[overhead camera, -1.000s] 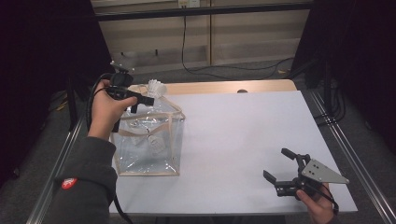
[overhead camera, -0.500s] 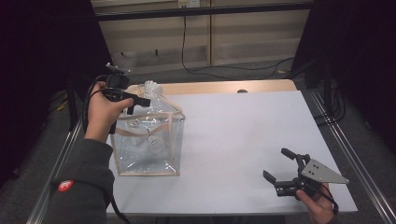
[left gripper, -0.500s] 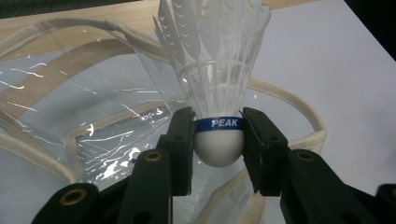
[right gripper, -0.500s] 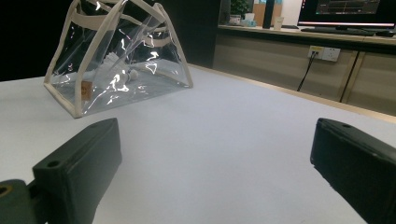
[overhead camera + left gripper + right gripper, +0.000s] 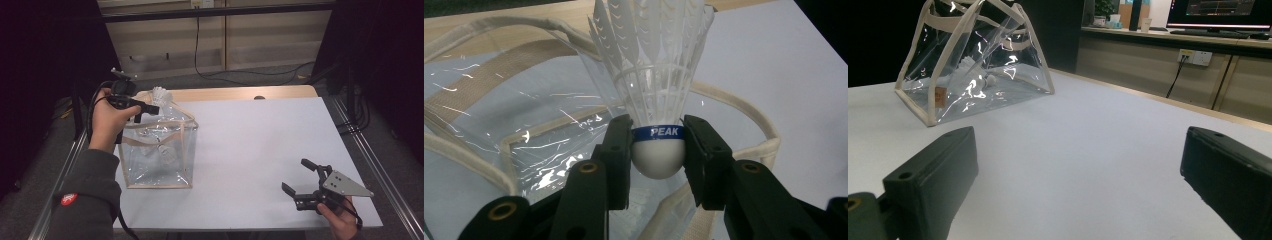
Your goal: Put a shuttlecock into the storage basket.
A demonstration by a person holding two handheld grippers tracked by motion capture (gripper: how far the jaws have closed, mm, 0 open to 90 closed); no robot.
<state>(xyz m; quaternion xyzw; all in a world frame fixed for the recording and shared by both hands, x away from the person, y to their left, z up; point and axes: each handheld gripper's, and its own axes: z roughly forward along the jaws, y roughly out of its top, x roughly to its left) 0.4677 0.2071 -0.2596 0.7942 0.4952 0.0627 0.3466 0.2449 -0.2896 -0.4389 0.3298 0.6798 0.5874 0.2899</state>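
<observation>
My left gripper (image 5: 146, 107) is shut on the white cork of a feathered shuttlecock (image 5: 658, 95) with a blue band. It holds it feathers up, over the open top of a clear bag (image 5: 177, 150) with beige trim. In the high view the shuttlecock (image 5: 159, 94) sits just above the bag's far edge. Another shuttlecock (image 5: 165, 155) lies inside the bag, which the right gripper view shows as well (image 5: 975, 67). My right gripper (image 5: 295, 174) rests open low over the table's near right corner, its jaws wide apart (image 5: 1080, 170) with nothing between them.
The white table (image 5: 260, 140) has bare surface between the bag and my right gripper. A wooden strip (image 5: 235, 93) runs along its far edge. Metal rails (image 5: 372, 165) border both sides. Cables hang on the wall behind.
</observation>
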